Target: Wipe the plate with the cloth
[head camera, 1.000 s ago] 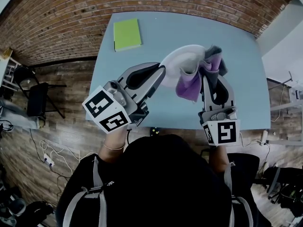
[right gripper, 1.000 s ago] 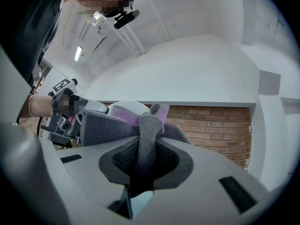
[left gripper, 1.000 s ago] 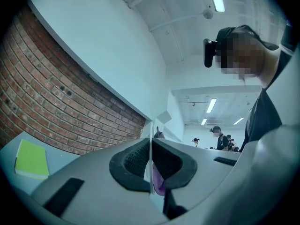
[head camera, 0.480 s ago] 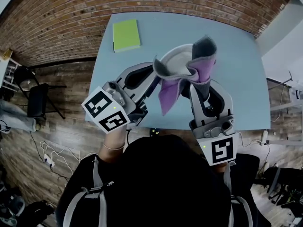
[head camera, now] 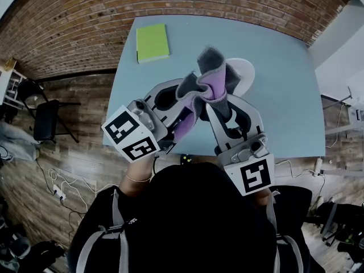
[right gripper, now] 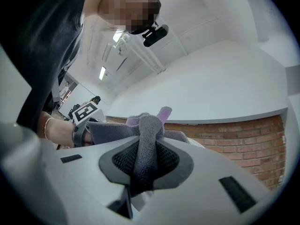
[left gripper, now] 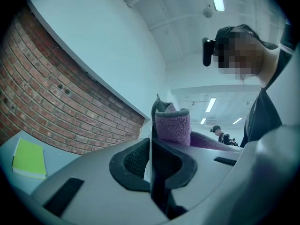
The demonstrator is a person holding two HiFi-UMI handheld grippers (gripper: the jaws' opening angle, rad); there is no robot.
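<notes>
A white plate is held above the blue table. Its left part is hidden by a purple and grey cloth. My left gripper is shut on the plate's rim, which shows in the left gripper view as a thin white edge between the jaws. That gripper has the cloth bunched just beyond its tips. My right gripper is shut on the cloth, whose grey fold is pinched between the pads of that gripper. The two grippers stand close together, tips nearly meeting.
A green notebook lies at the table's far left corner, also in the left gripper view as a notebook. A brick wall runs behind the table. A dark chair stands on the wood floor at the left.
My right gripper has carried the cloth leftward across the plate and closer to the left gripper, uncovering the plate's right side. The left gripper and plate have stayed almost still.
</notes>
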